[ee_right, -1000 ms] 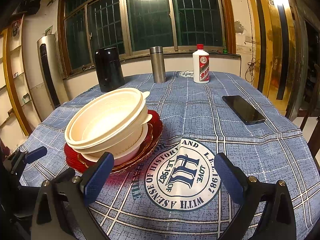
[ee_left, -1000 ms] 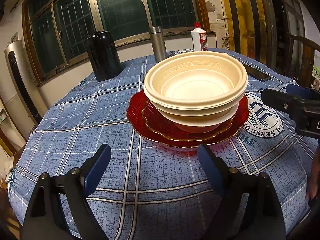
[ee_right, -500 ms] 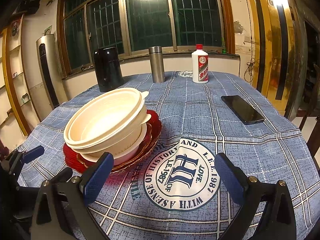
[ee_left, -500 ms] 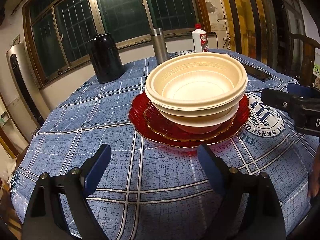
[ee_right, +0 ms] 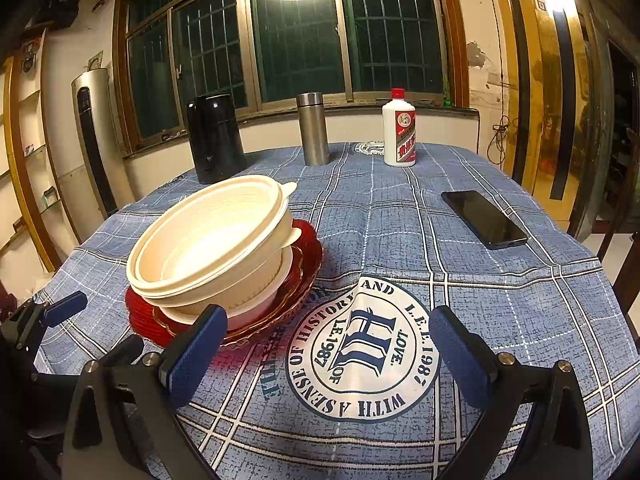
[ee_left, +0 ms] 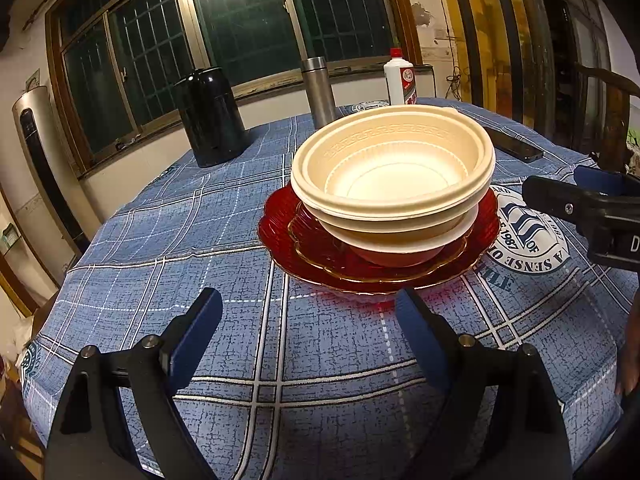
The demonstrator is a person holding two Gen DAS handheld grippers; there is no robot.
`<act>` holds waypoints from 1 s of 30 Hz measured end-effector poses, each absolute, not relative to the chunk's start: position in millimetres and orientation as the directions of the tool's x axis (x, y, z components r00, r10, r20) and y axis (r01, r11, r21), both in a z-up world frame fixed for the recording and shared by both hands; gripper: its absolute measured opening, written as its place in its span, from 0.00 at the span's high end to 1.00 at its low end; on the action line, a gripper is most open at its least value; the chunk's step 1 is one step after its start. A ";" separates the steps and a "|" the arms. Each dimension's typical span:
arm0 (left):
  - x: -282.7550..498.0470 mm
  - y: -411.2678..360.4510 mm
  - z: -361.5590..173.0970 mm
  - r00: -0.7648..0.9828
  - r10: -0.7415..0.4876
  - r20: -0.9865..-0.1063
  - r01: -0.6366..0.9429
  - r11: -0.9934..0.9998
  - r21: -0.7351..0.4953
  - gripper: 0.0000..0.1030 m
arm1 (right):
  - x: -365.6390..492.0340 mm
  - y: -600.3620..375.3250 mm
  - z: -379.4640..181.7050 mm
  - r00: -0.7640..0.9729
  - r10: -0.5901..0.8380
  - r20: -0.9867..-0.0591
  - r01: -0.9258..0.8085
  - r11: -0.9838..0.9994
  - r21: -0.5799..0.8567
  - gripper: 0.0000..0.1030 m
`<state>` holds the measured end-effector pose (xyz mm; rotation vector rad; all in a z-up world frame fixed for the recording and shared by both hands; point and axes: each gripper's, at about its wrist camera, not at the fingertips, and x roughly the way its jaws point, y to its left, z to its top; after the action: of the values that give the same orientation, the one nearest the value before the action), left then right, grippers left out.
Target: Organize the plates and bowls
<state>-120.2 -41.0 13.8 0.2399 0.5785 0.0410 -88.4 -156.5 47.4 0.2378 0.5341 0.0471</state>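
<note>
Plates and bowls sit gathered in one pile near the middle of the worktop (ee_right: pixel 500 292), on its blue checked cloth. At the bottom lies a large red plate (ee_left: pixel 276 236), with a smaller gold-rimmed red plate (ee_left: pixel 316 240) nested on it; above these sits a bowl that is white at the rim and red beneath (ee_left: pixel 400 250), and two cream bowls (ee_left: pixel 394 172) rest inside one another on top. Widest at the base, narrowest things higher: that order likely keeps the pile steady. The upper bowls lean a little in the right wrist view, so they may not be fully seated.

Along the far edge stand a black jug (ee_right: pixel 214 138), a steel flask (ee_right: pixel 314 128) and a white bottle (ee_right: pixel 399 132), well apart from the pile; a phone (ee_right: pixel 484 218) lies towards the right edge.

The left gripper (ee_left: pixel 308 338) hangs at the near edge just before the pile, jaws wide apart and empty. The right gripper (ee_right: pixel 328 354) hovers over the printed crest (ee_right: pixel 364 356), to the right of the pile, also spread and holding nothing. With nothing left loose, the sorting looks finished or nearly so.
</note>
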 end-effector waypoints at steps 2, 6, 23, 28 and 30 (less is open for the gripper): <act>-120.3 -40.9 13.8 0.838 0.106 -0.536 0.028 0.971 0.236 0.14 | -88.1 -156.6 47.3 0.860 0.107 -0.499 0.017 0.971 0.237 0.01; -120.3 -40.7 13.8 0.837 0.105 -0.537 0.029 0.971 0.236 0.14 | -88.3 -157.0 47.2 0.859 0.107 -0.500 0.017 0.972 0.236 0.01; -120.9 -39.6 16.0 0.840 0.110 -0.531 0.022 0.972 0.235 0.14 | -89.0 -156.5 47.6 0.860 0.101 -0.499 0.020 0.973 0.231 0.01; -121.3 -39.8 16.2 0.842 0.106 -0.529 0.026 0.972 0.235 0.14 | -89.9 -156.9 47.6 0.860 0.101 -0.501 0.022 0.972 0.233 0.01; -121.9 -39.4 17.0 0.846 0.108 -0.522 0.021 0.972 0.235 0.14 | -90.0 -157.1 47.9 0.859 0.099 -0.503 0.024 0.972 0.232 0.01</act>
<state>-121.9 -39.4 17.0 0.2369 0.5622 0.0463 -90.0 -157.1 47.9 0.2351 0.5377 0.0401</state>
